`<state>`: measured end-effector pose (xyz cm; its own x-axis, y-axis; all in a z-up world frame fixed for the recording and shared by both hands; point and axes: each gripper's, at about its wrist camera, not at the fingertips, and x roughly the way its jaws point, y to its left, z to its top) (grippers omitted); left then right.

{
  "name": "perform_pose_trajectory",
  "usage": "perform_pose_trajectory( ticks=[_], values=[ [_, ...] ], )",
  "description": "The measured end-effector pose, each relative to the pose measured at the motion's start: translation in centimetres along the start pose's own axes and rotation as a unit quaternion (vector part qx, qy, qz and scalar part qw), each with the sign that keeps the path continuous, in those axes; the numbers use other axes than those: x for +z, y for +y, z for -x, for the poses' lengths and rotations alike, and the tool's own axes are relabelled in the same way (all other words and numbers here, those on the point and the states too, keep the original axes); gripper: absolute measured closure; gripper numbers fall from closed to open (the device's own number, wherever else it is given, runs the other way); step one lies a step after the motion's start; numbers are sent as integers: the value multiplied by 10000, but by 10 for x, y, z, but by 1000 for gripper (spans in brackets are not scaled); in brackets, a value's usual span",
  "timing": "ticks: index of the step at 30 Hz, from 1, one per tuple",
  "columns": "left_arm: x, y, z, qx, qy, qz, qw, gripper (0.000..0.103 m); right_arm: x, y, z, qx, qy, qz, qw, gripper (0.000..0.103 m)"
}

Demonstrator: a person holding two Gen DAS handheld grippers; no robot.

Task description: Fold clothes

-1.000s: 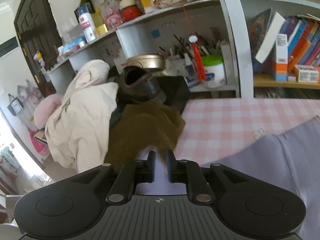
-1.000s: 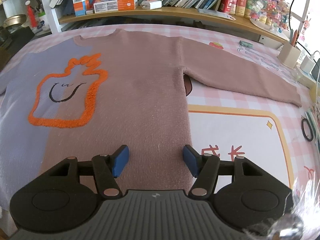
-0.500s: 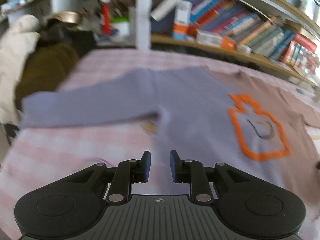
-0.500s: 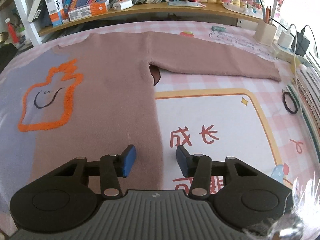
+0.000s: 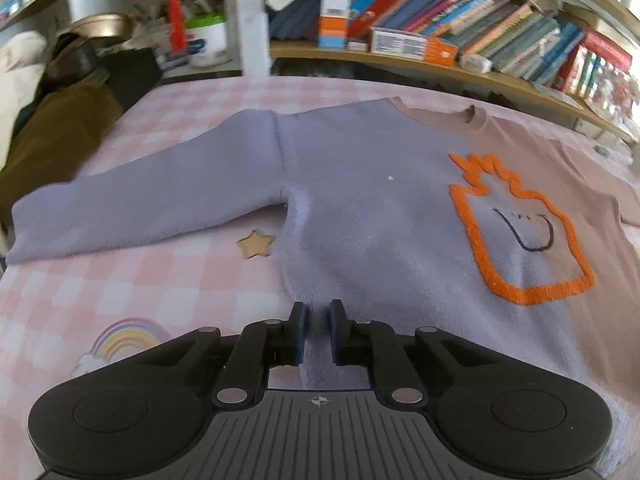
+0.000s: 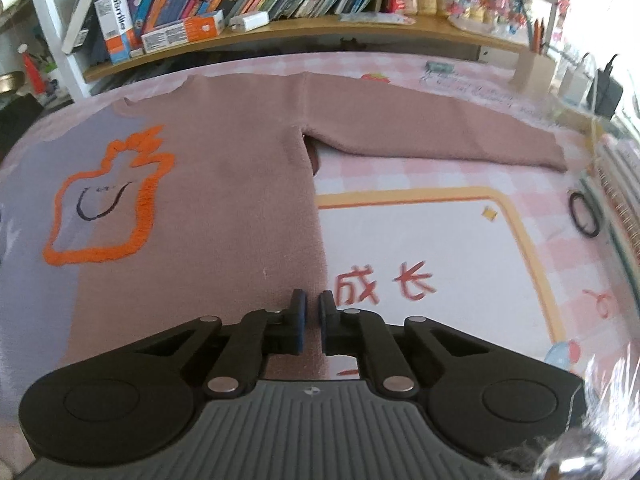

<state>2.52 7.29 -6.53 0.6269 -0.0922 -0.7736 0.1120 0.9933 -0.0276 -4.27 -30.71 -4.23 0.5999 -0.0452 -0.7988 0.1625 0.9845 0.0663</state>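
While the sweater [image 5: 380,216] lies flat and face up across the desk [image 5: 168,280], its collar toward the far edge by the bookshelf [image 5: 460,40], the left wrist view shows the left gripper [image 5: 317,330] at the lavender side of the hem. Its jaws have just been closing, and the pads now pinch a ridge of lavender knit. If that pinch takes only the top layer, the lift may separate front from back. The lavender sleeve [image 5: 140,208] reaches toward the left edge, near a pile of clothes [image 5: 52,136].

In the right wrist view, the right gripper [image 6: 312,326] sits at the brown side edge of the hem. Its jaws have just been closing and now stand almost together; whether fabric is caught cannot be told. An empty grip would leave this corner behind. A black ring [image 6: 584,220] and notebooks [image 6: 620,200] crowd the right edge.
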Motion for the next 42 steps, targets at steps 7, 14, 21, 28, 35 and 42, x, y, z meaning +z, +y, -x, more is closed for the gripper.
perform_pose_trajectory(
  ticks=[7,14,21,28,35,42],
  values=[
    [12,-27,-13,-122,-35,-317,9994,92,1,-23,0,-131,-21,-269,9996,97],
    [26,-30,-25,-36,-59,-355,9993,92,3,-20,-3,-98,-103,-449,9989,97],
    [22,-25,-7,-40,-81,-295,9995,89,-4,-22,5,-29,-119,-596,9981,88],
    [-1,-25,10,-277,91,-137,9995,88,-25,-23,23,2,-40,-703,9975,87],
    [-7,-24,9,-241,159,42,9996,85,-31,-20,27,-13,-56,-716,9974,89],
    [-4,-15,9,-104,51,369,9993,102,-32,-14,26,8,-129,-676,9976,94]
  ],
)
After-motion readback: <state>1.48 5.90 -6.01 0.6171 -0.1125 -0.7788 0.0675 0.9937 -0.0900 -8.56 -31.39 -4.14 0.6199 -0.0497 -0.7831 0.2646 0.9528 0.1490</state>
